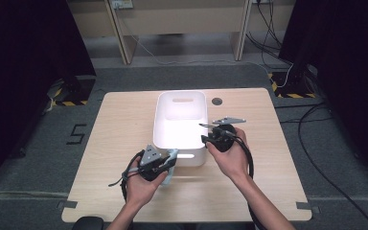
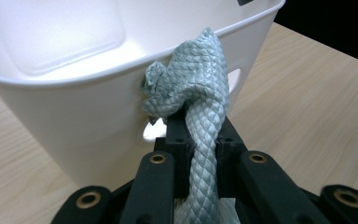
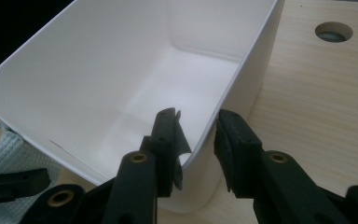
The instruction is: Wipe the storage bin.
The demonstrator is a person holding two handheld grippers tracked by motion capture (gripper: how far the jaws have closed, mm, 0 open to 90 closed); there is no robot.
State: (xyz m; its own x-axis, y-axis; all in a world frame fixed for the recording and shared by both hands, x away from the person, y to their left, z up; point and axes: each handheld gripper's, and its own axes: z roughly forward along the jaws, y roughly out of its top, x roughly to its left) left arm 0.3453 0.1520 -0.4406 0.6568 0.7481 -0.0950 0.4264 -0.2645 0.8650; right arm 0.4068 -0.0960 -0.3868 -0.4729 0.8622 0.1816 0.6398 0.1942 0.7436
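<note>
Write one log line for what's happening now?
left gripper: shut on pale green textured cloth | right gripper: jaws astride white plastic bin rim

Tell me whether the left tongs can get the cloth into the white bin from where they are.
Probably yes. The left tongs grip the cloth right at the bin near wall, its open top unobstructed; the right tongs straddle the side rim.

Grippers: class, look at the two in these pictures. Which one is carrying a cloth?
The left gripper. Its fingers are shut on a pale green cloth beside the white bin; the right gripper straddles the bin's rim instead.
</note>
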